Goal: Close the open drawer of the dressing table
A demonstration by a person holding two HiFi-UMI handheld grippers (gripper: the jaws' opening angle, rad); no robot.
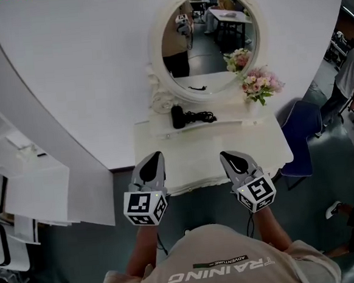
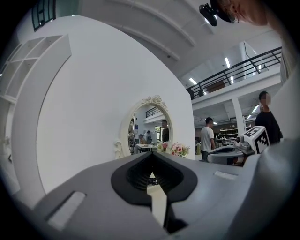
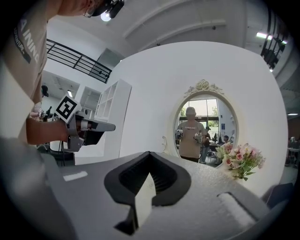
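— How were the claws found?
— Both were seen drawn together at the tips, with nothing clamped. The left gripper (image 1: 157, 155) and the right gripper (image 1: 227, 156) were held side by side, apart, over the front edge of the dressing table (image 1: 190, 158).
— And the drawer?
— It could not be told apart from the table's white front.
— What was noted around?
— A black hair dryer (image 1: 179, 116) was laid on the top below the oval mirror (image 1: 209, 40), with flowers (image 1: 259, 84) at its right. The table was set against a curved white wall (image 1: 85, 65), a blue chair (image 1: 301, 131) just beside it.
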